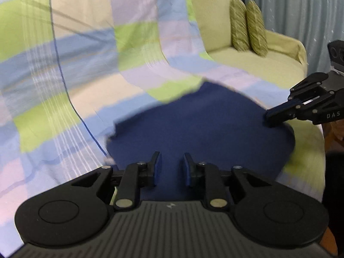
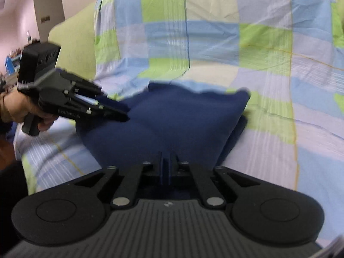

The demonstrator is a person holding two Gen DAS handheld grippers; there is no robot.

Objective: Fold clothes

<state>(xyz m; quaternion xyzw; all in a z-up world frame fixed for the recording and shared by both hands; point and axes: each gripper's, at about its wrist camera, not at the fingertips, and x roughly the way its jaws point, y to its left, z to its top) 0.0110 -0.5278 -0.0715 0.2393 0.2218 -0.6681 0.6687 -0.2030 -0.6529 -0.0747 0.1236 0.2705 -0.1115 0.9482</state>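
A dark blue garment (image 1: 200,126) lies folded in a bundle on a checked sheet over a sofa; it also shows in the right wrist view (image 2: 172,124). My left gripper (image 1: 169,167) is open, its jaws apart just above the garment's near edge, holding nothing. In the right wrist view the left gripper (image 2: 125,112) reaches in from the left over the garment's left corner. My right gripper (image 2: 168,163) is shut on the garment's near edge. In the left wrist view the right gripper (image 1: 271,118) is pinched on the garment's right edge.
The checked sheet (image 1: 64,86) in green, blue, lilac and cream drapes the sofa back and seat. Two green patterned cushions (image 1: 247,28) stand on the bare green sofa seat (image 1: 268,68) at the right. A curtain (image 1: 301,6) hangs behind.
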